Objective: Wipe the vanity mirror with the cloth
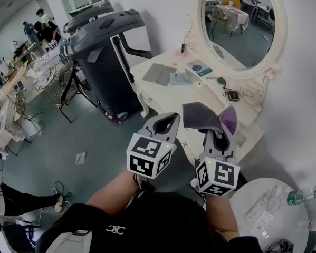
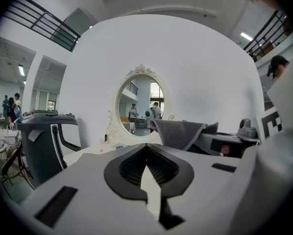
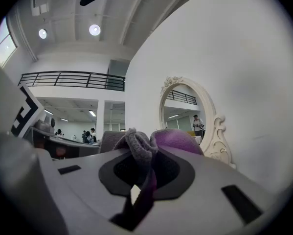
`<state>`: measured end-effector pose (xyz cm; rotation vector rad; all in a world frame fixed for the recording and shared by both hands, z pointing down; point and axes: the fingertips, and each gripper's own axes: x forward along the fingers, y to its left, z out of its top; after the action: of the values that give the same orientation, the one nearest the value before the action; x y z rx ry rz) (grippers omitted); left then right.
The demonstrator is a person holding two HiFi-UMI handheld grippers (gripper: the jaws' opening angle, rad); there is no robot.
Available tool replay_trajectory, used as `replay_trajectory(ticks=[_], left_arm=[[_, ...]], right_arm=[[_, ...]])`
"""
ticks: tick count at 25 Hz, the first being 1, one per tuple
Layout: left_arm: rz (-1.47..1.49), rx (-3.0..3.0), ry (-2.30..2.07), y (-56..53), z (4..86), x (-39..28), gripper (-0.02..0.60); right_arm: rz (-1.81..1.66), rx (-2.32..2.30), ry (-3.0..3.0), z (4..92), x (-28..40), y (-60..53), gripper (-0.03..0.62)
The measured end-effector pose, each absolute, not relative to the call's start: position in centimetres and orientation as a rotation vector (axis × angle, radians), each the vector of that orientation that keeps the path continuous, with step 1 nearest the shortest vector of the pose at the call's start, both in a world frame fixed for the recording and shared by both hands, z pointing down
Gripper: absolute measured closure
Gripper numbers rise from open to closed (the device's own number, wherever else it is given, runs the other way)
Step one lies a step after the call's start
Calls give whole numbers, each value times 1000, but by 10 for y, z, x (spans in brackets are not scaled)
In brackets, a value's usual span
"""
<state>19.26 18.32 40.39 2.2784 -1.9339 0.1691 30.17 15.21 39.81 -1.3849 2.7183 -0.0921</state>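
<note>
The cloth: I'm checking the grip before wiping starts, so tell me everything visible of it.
The cloth looks like soft terry fabric, part grey, part purple. It is bunched and pinched between the jaws of the right gripper, with a grey flap spreading leftward and a purple fold standing up. It is held short of the vanity mirror, not touching it.
</note>
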Motion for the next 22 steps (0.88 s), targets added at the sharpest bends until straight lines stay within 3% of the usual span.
replay_trajectory(ticks=[22], left_arm=[[132,2245,-1866,146,425,151,580]], right_arm=[[-152,-1432,2719,412,263,119,546]])
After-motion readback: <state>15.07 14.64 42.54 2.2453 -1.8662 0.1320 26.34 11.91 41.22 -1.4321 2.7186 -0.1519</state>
